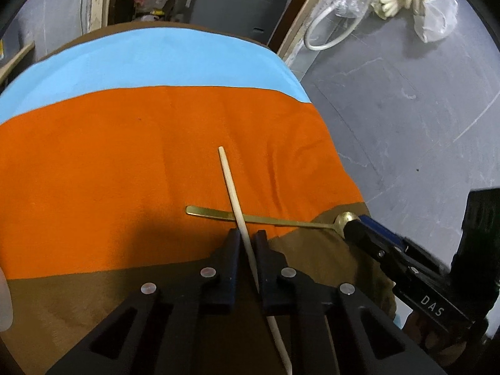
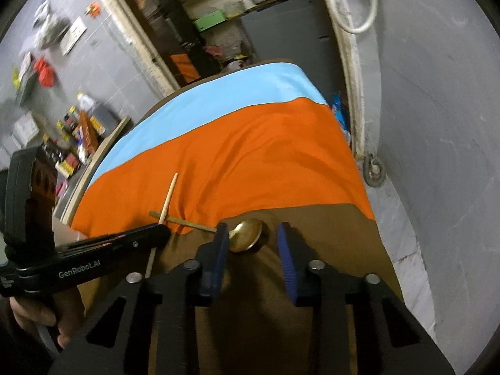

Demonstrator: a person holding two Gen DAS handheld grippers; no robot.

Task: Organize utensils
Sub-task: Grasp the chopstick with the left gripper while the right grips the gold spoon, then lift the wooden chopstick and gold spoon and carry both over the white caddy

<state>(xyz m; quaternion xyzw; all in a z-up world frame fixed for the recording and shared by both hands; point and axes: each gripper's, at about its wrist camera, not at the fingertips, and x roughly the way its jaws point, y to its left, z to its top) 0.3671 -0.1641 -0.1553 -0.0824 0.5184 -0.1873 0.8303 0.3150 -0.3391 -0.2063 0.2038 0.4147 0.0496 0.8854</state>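
Your counter cloth (image 1: 125,162) runs in three plain bands: sky blue, bright orange, olive brown. The stick (image 1: 229,181) is pale wood, the spoon (image 2: 247,234) shiny gold. Your left claw (image 1: 247,237) is all black; your right claw (image 2: 251,231) has blue pads (image 2: 286,259) on black arms.

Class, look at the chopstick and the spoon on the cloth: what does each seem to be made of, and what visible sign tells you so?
Chopstick: probably wood or bamboo; pale tan, matte, no shine.
Spoon: probably metal with a brass or gold-toned finish; its bowl gleams and the flat handle is thin and yellow. Solid brass or plating cannot be told apart.
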